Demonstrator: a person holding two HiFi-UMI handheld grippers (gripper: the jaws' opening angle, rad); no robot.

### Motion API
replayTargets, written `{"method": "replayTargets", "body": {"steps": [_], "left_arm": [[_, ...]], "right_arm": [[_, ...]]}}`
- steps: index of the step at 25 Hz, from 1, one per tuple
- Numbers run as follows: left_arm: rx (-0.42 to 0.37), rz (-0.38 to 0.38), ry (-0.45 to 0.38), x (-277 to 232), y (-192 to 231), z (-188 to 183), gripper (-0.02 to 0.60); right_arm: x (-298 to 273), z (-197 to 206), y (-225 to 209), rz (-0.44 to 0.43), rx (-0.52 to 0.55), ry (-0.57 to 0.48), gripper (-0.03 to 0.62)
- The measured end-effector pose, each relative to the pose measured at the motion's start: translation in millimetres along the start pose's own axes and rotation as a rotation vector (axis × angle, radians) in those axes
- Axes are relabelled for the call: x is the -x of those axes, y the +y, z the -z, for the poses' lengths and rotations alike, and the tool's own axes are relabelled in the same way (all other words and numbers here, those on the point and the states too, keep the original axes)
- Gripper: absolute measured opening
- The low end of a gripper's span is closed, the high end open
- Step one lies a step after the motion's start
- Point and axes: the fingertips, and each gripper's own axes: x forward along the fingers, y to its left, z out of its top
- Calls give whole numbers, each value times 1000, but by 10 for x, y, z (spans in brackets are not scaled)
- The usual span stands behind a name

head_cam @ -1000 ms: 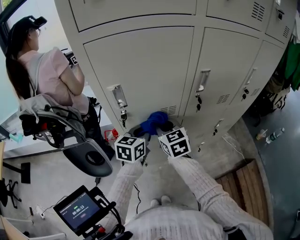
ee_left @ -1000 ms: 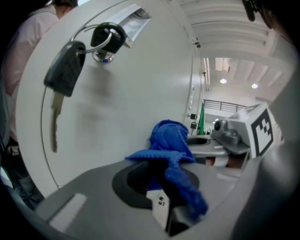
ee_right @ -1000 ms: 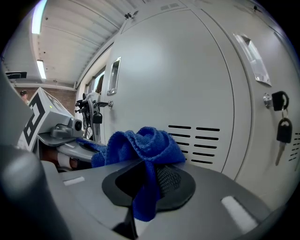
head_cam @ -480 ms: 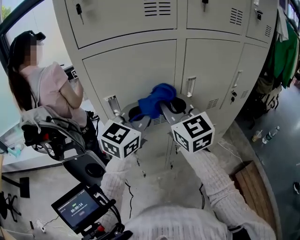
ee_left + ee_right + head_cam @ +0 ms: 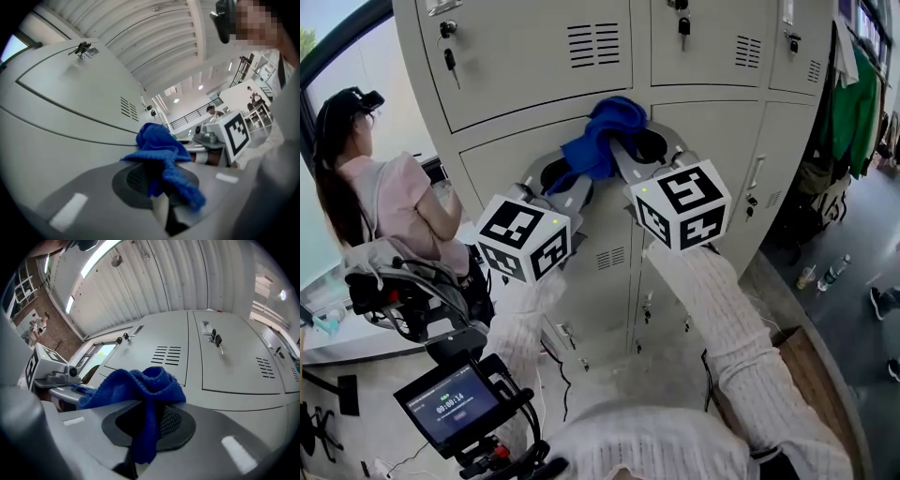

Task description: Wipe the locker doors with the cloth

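Head view: blue cloth bunched between left gripper and right gripper, both higher than before, now against locker doors.
Left gripper view: jaws pinched on cloth.
Right gripper view: jaws clamped on cloth.

The only writing that can be made out stands on the small screen at the lower left of the head view: a white row of digits like a timer, seemingly 00:00:14; the line beneath it is too small to read. The left gripper and right gripper each carry a cube faced with black-and-white square markers, patterns only.
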Motion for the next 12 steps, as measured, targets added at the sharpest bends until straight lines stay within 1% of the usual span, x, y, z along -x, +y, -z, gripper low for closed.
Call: {"method": "replayTargets", "body": {"steps": [4,8,12], "left_arm": [[52,23,9,-34,34,-46,3],[63,33,18,-55,33,-42,3],[74,39,7,-58,22,-46,3]], "right_arm": [[-70,-4,-14,-25,-1,7,44],[-73,2,-28,-37,-10,-3,44],[-67,4,-31,-47,-38,-17,44]]}}
